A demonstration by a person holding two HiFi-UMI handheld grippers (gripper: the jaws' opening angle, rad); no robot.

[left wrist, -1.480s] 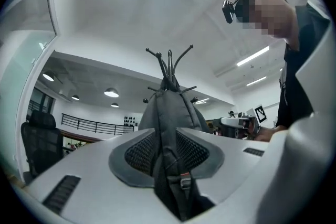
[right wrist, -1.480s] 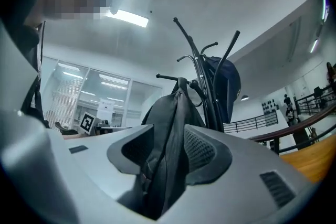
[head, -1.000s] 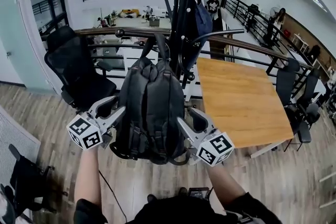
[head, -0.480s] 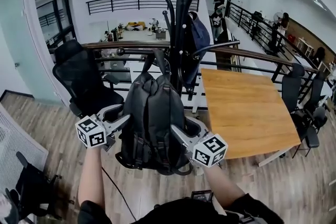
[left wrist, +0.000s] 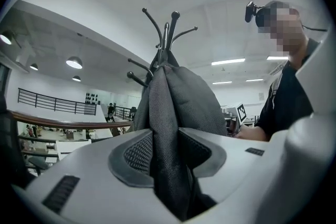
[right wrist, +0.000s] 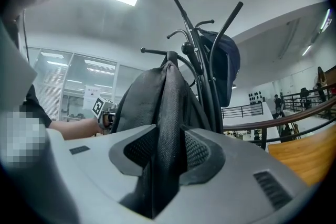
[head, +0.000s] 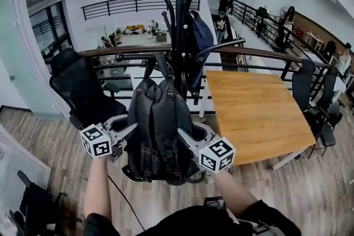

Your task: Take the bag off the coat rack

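Both grippers have come in against the bag since a second ago.

Left gripper (head: 128, 129) and right gripper (head: 185, 138) sit at the two sides of the bag (head: 157, 124), which hangs on the rack (head: 180, 19) by its top loop. In the head view the bag hides the fingertips. The gripper views show them: the jaws of the left gripper (left wrist: 165, 157) are closing on a fold of bag (left wrist: 184, 102) cloth, and the right gripper (right wrist: 165, 157) does the same with its fold (right wrist: 157, 97). The rack foot is hidden behind the bag, and how the loop sits on its hook is hard to make out.
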